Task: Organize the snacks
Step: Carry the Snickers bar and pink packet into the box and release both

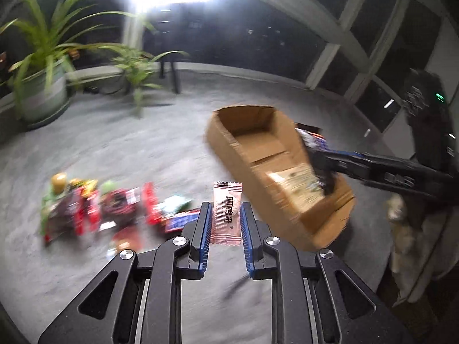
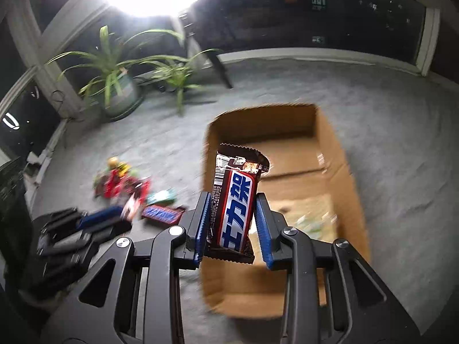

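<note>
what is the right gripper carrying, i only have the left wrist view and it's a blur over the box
Observer: The right gripper is shut on a brown chocolate bar with a blue and red label.
Operator: is it over the box yet
Observer: In the right wrist view the bar sits in front of the open cardboard box, near its left wall.
Operator: anything already in the box
Observer: A pale printed label or packet lies on the box floor; it is too blurred to name.
Operator: another bar like it left on the floor?
Observer: Yes, a similar blue and red bar lies at the near edge of the snack pile.
</note>
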Tool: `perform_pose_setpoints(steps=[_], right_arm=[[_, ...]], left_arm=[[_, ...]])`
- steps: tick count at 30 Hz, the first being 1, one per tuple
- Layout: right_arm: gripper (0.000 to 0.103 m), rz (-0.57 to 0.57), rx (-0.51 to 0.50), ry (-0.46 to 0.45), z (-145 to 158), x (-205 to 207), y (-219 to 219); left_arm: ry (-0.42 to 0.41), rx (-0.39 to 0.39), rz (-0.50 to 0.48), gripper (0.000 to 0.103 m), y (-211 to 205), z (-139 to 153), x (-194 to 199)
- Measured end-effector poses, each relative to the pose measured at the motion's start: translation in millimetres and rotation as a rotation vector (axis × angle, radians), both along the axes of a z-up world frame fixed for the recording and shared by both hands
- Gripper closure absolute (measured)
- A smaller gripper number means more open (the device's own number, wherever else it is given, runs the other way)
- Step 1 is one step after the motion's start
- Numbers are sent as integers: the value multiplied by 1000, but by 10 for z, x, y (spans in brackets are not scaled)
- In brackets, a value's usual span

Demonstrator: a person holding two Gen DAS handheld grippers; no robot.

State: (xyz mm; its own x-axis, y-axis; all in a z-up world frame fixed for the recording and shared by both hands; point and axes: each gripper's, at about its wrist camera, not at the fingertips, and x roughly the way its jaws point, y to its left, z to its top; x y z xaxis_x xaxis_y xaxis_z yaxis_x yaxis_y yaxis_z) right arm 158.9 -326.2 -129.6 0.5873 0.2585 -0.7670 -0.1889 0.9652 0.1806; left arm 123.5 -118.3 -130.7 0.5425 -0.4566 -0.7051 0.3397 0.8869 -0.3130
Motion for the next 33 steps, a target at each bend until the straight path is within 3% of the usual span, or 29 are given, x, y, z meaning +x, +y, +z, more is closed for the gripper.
perform_pose_setpoints(steps=[8,14,26,33], right_arm=[[71,-30,-26,24,-121,393,-388],[71,-36,-24,43,-210,560,-566],[71,-27,-41,44,-233,607,-584],[71,-28,-5,19,-99,486,-558]], left_arm=[[8,-45,-111,85,-801,3,109],[30,-39,-147,85,-1114,-82,154],[44,-29,-138,83,-1192,-90,199],[21,-34,-101,83,-953,3,75]])
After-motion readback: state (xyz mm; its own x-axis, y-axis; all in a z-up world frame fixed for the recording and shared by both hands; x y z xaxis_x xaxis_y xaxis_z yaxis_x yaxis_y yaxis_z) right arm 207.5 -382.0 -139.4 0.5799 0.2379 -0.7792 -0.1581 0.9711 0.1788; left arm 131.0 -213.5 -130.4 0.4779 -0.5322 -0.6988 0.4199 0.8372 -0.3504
